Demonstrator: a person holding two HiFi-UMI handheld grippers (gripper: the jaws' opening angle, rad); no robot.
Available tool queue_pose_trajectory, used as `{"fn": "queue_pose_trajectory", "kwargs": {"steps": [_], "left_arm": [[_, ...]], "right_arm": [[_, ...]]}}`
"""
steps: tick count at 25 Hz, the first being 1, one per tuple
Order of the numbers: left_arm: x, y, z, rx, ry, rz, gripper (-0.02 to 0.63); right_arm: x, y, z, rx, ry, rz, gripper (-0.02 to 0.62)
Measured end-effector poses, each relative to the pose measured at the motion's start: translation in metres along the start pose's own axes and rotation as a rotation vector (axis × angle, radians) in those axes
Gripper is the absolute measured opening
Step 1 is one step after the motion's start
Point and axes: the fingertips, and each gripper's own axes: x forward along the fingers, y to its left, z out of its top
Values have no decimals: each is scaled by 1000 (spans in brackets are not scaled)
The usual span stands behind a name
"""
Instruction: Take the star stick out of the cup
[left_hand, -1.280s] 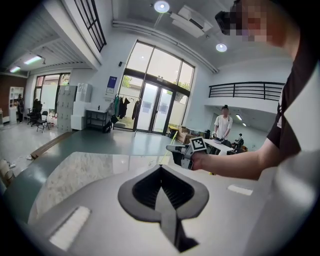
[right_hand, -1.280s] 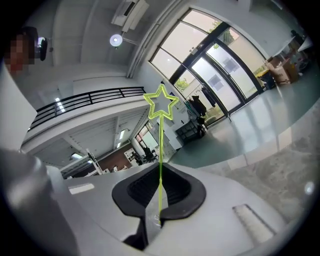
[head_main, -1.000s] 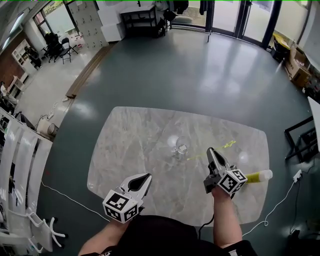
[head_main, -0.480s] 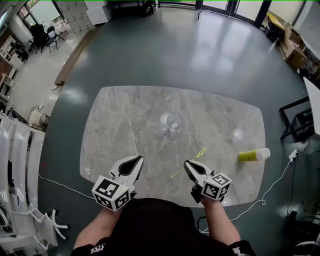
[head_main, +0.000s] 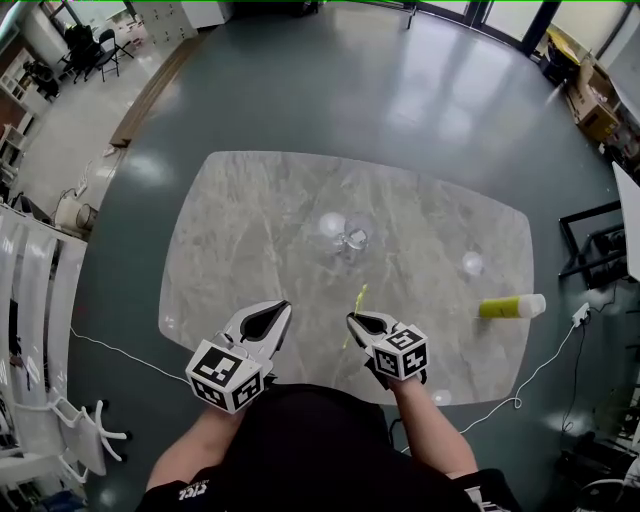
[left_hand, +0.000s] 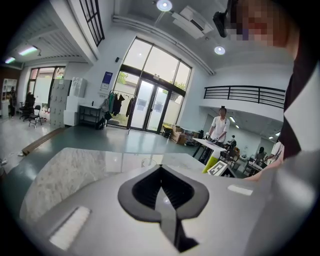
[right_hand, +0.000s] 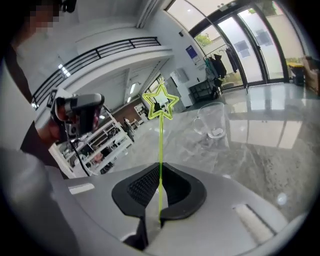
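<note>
Star stick (right_hand: 160, 145) held outside the cup (right_hand: 212, 120)
It is pinched by the right gripper (right_hand: 160, 172), apart from the cup on the table (right_hand: 265, 155). The fingers of the left gripper (left_hand: 161, 171) are pressed together, empty.

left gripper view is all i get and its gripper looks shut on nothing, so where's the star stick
Observer: The right gripper is shut on the star stick, pinching its lower end.
Operator: is it out of the cup
Observer: Yes. In the head view the whole stick is clear of the cup, which stands upright farther out on the table.
Operator: which way is the star end pointing
Observer: Away from the person, roughly toward the cup. In the right gripper view the star sits straight out beyond the jaws.
</note>
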Motion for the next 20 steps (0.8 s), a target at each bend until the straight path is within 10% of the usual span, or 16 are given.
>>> {"fn": "queue_pose_trajectory", "kwargs": {"steps": [20], "left_arm": [[-4,52,-16,-77,19,-78,2]], "right_arm": [[51,-40,-28,32,144,-252,57]]}}
